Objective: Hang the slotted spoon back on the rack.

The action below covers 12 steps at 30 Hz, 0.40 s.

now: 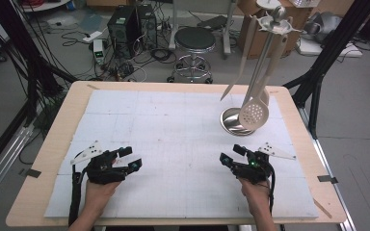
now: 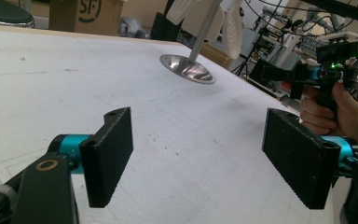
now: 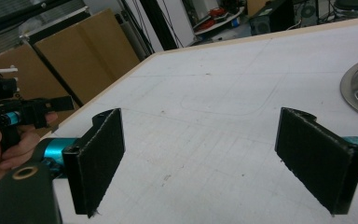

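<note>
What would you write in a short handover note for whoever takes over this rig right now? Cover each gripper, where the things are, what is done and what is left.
Left gripper: open, holds nothing, low over the mat at its near left.
Right gripper: open, holds nothing, at the near right, just short of the rack.
Rack: stands upright on its round steel base at the far right of the mat. A slotted spoon and other pale utensils hang from its top ring.
Done: nothing visible; all utensils hang on the rack and none lies on the mat.
Left: probably the whole job. The right gripper is nearer the rack, so it looks best placed to reach first.
</note>
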Available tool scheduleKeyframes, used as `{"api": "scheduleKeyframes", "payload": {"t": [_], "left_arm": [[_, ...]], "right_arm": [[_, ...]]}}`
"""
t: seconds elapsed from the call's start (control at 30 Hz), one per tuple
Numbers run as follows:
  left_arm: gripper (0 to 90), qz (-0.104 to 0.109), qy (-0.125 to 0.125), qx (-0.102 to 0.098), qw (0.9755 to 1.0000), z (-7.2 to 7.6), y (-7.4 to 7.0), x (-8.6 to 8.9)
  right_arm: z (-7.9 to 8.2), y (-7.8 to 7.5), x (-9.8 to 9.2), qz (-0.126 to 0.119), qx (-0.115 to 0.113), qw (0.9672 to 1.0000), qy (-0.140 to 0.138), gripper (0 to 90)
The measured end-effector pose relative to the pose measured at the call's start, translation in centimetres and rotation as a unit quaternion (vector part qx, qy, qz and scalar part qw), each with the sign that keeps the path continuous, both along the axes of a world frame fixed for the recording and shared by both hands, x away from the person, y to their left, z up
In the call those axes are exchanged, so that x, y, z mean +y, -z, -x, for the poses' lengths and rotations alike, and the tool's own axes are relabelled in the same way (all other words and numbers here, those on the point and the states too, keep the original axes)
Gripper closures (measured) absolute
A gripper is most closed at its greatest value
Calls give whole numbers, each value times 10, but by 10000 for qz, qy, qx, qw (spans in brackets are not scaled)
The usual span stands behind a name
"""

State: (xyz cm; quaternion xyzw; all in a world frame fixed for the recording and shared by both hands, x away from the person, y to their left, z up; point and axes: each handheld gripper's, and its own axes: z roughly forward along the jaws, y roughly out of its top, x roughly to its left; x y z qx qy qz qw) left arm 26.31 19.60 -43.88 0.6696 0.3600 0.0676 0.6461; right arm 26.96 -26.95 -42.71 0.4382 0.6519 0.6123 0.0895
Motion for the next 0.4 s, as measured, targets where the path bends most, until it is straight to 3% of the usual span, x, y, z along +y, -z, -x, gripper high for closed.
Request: {"api": "scheduleKeyframes", "payload": {"t": [0.4], "left_arm": [[251, -7, 22, 13, 10000, 0, 1, 0]], "right_arm": [[1, 1, -1, 48, -17, 10000, 57, 148]]}}
